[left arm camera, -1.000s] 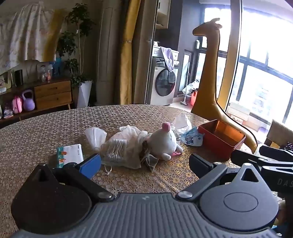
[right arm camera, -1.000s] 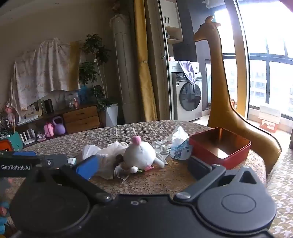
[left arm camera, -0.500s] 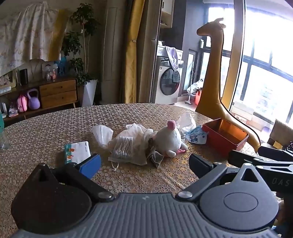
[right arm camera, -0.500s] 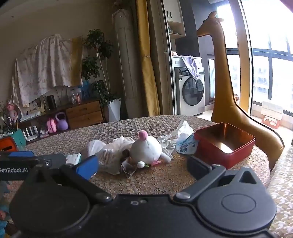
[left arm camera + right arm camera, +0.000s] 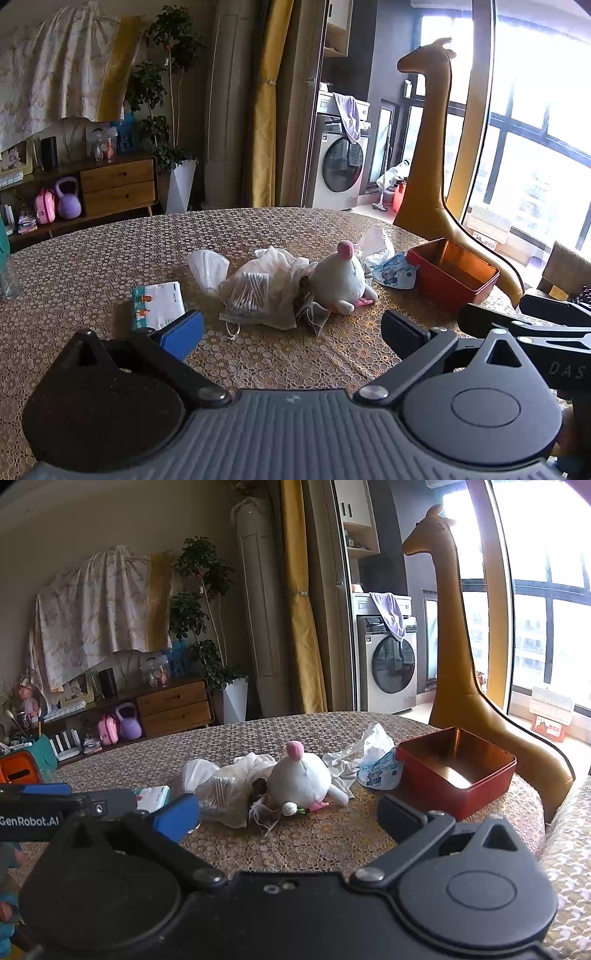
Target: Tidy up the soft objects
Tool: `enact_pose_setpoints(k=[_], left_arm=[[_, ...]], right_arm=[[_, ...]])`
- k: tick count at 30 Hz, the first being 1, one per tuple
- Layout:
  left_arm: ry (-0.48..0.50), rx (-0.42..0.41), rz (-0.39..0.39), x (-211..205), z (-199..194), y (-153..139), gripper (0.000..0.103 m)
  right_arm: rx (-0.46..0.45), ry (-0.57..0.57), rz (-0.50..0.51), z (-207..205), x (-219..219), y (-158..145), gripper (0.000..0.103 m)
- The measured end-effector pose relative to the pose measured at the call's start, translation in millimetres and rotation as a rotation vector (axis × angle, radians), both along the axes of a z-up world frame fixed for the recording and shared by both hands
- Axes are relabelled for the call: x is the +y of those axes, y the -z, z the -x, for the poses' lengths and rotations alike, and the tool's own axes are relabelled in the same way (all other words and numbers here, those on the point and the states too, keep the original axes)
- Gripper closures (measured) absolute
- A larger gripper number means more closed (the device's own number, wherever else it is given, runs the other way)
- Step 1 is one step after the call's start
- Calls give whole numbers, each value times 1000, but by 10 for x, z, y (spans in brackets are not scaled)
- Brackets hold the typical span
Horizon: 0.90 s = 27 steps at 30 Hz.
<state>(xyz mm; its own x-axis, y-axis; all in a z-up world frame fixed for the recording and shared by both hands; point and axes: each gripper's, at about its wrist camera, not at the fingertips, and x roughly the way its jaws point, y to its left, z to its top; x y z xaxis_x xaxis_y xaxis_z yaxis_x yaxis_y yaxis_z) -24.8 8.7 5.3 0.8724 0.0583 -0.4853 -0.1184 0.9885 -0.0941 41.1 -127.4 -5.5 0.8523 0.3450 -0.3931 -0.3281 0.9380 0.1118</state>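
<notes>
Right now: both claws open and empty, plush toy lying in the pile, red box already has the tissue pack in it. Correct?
One error: the red box is empty, as the right wrist view shows down to its bare floor. The tissue pack lies on the table, left of the pile. The rest holds: the left claw and right claw are open and empty, and the plush toy lies in the pile.

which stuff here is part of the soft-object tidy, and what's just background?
Job: plush toy, swab bag, tissue pack, loose tissue, printed mask, red box, left gripper and right gripper, both open and empty.

Lying about: giraffe, washer, plant, kettlebell.
</notes>
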Motion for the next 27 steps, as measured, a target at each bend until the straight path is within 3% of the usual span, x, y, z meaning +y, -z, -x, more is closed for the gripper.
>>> enact_pose_setpoints(k=[27], left_arm=[[0, -2, 10, 60, 72, -3, 0]], right_arm=[[-12, 15, 6, 17, -21, -4, 1]])
